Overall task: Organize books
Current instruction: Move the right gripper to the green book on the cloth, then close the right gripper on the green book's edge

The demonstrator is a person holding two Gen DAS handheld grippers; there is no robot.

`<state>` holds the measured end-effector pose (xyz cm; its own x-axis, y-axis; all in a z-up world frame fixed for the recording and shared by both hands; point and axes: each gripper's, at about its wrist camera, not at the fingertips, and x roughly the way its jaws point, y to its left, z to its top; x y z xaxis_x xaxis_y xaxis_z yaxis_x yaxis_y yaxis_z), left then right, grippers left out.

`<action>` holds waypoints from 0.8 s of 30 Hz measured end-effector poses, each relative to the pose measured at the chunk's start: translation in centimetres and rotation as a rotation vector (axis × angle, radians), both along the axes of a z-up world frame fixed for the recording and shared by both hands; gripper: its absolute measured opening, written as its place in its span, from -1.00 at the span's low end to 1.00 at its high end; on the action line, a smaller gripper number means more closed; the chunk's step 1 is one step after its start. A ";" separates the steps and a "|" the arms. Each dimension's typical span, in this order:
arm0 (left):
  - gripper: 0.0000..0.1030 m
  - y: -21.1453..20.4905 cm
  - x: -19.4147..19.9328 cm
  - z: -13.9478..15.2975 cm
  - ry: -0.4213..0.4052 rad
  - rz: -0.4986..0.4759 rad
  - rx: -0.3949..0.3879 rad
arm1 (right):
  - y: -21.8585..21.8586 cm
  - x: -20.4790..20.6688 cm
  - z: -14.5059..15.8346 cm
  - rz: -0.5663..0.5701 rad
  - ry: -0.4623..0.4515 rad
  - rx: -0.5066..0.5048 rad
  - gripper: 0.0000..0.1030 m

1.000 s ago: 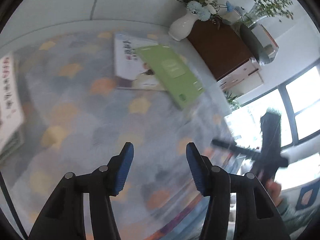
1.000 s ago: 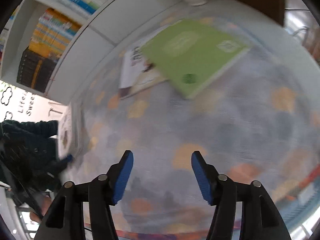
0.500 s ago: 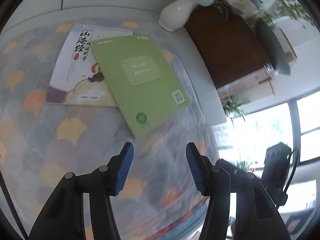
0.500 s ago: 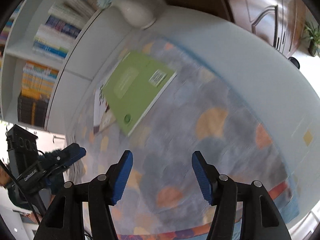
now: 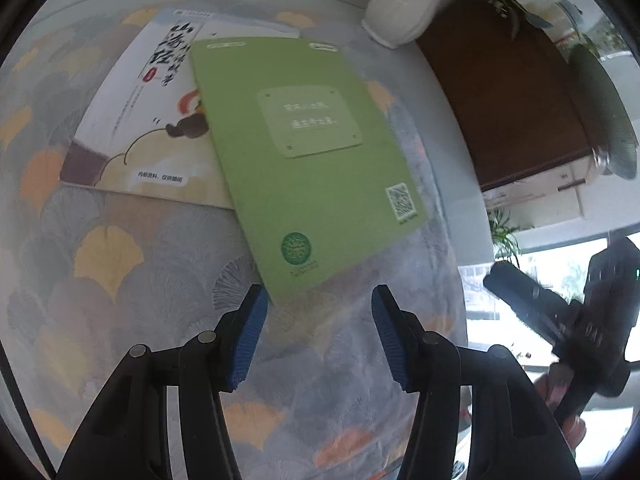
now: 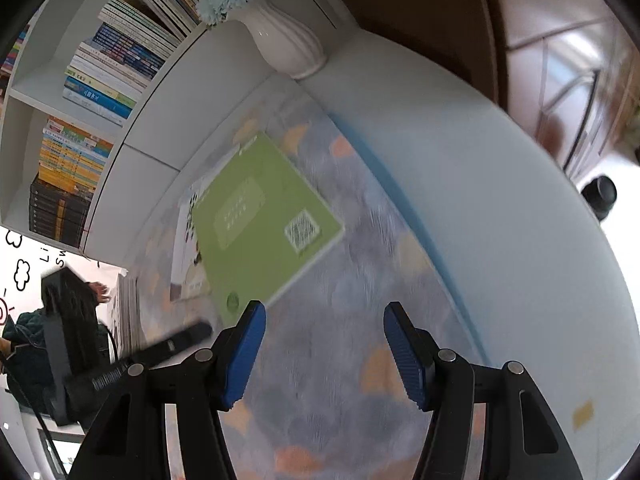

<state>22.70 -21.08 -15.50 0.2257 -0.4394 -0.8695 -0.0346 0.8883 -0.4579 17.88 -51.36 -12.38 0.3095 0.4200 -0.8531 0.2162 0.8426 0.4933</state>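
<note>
- Now I hold both the left gripper (image 5: 318, 300) and right gripper (image 6: 324, 316) open, empty, just short of the green book (image 5: 308, 160).
- I should slide one pad under its near edge, lifting gently off the white book (image 5: 140, 120).

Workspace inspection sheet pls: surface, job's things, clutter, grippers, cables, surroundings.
Surface: white table under a grey cloth printed with yellow and orange ginkgo leaves.
Job's things: flat green softcover book lying askew on a white illustrated book with black calligraphy, covering its right part; more books stacked on the white shelf unit.
Clutter: white ribbed ceramic vase of blue and white flowers at the table's far edge.
Grippers: left gripper open, empty, green book's near corner just ahead; right gripper open, empty, above cloth.
Cables: thin dark cable at the right view's lower left edge.
Surroundings: brown wooden cabinet, bright window.
</note>
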 end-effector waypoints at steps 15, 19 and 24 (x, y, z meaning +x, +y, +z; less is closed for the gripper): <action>-0.14 1.8 4.1 -3.1 -0.002 0.086 0.047 | 3.7 11.1 -6.6 0.137 -0.047 -0.049 -0.21; -0.12 1.3 4.7 -3.2 -0.015 0.067 0.047 | 4.5 10.4 -6.7 0.189 -0.054 -0.042 -0.20; -0.13 0.8 4.5 -3.3 -0.036 0.040 0.082 | 3.8 8.6 -6.5 0.199 0.000 0.051 -0.16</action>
